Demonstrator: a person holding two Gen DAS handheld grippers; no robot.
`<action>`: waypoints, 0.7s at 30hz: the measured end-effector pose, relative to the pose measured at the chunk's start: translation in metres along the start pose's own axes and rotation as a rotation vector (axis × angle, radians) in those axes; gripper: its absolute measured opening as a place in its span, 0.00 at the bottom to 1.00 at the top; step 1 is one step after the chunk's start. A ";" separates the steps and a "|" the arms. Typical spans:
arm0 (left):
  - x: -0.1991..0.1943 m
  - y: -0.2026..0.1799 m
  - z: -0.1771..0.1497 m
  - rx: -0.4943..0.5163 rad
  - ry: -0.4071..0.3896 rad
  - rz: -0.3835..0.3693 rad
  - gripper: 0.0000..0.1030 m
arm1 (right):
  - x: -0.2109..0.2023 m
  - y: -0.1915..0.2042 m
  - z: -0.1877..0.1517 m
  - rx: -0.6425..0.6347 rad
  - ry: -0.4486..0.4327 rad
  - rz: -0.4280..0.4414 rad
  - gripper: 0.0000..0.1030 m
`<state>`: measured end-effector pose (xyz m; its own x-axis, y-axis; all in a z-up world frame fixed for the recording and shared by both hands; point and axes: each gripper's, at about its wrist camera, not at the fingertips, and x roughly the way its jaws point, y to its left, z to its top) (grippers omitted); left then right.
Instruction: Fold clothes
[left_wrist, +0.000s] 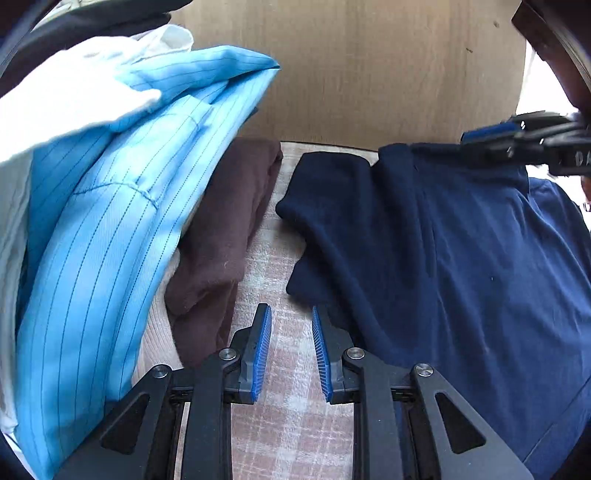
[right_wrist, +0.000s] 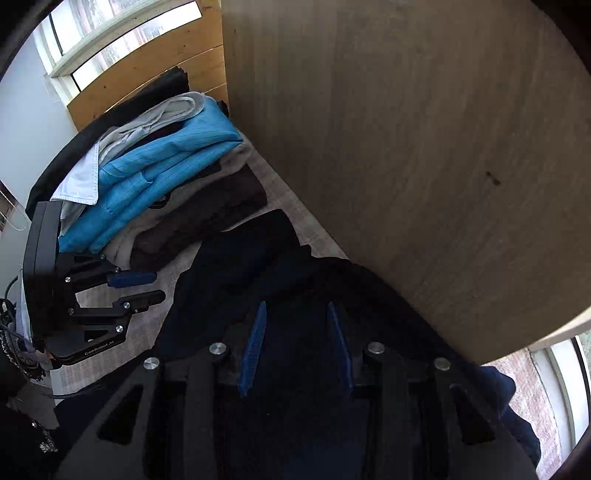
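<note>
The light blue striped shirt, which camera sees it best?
The left wrist view: the light blue striped shirt fills its left side, stripes and stitching clear. In the right wrist view it is small, farther off, on a clothes pile.

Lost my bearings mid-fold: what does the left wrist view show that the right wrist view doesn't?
Only the left wrist view shows the navy shirt in good light, with its folded sleeve, and the open left gripper over bare checked cloth beside the shirt's edge.

Only the right wrist view shows the windows, the slatted wooden board, and the open right gripper low over the navy shirt, nothing visibly pinched.

Both show the blue striped shirt, the brown garment, the wooden panel and the other gripper.
</note>
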<state>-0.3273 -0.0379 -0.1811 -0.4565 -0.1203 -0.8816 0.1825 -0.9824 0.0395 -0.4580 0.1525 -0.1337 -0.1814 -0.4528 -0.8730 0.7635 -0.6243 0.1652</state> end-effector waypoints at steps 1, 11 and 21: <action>0.003 0.001 0.002 -0.008 -0.003 0.000 0.21 | 0.011 0.002 0.001 -0.009 0.027 -0.008 0.33; 0.015 0.002 0.010 -0.034 0.022 -0.074 0.35 | 0.044 -0.018 -0.034 0.050 0.115 -0.009 0.33; 0.003 -0.015 0.007 0.061 -0.035 -0.014 0.03 | 0.039 -0.029 -0.039 0.098 0.104 -0.011 0.33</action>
<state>-0.3370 -0.0249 -0.1812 -0.4893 -0.1101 -0.8651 0.1232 -0.9908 0.0564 -0.4628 0.1777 -0.1905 -0.1205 -0.3801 -0.9170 0.6969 -0.6902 0.1945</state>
